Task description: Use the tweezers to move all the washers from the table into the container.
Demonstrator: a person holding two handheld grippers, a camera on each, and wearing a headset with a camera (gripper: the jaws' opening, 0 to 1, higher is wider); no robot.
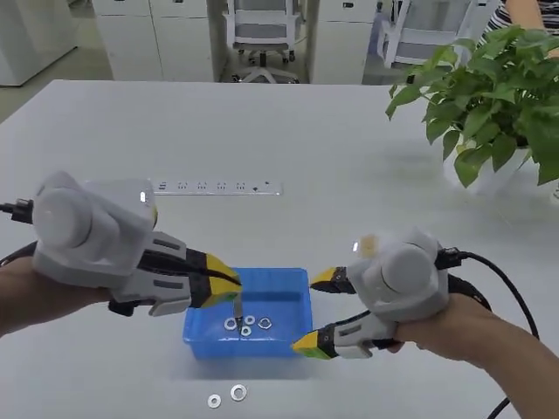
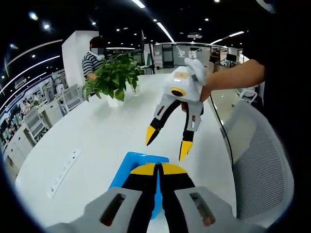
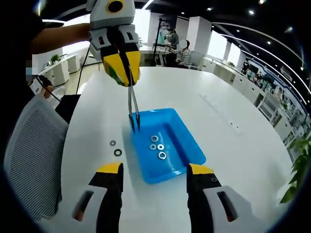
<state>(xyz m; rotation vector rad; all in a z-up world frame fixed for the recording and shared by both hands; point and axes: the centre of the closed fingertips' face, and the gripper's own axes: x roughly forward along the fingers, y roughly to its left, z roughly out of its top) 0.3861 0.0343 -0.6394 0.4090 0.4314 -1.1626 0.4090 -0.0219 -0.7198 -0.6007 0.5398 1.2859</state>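
Note:
A shallow blue container (image 1: 293,288) sits on the white table and holds several washers (image 1: 247,326). Two more washers (image 1: 227,396) lie on the table just in front of it; in the right gripper view these two washers (image 3: 115,148) are left of the container (image 3: 182,150). My left gripper (image 1: 231,281) is shut on metal tweezers (image 1: 237,307), whose tips point down inside the container's left part. From the right gripper view the left gripper (image 3: 127,77) and tweezers (image 3: 133,104) hang over the tray. My right gripper (image 1: 319,312) stands open beside the container's right end, with nothing in it.
A white power strip (image 1: 218,187) lies further back on the table. A potted green plant (image 1: 489,96) stands at the far right. Office chairs (image 1: 262,35) stand beyond the table's far edge, and a mesh chair (image 3: 29,155) is close behind me.

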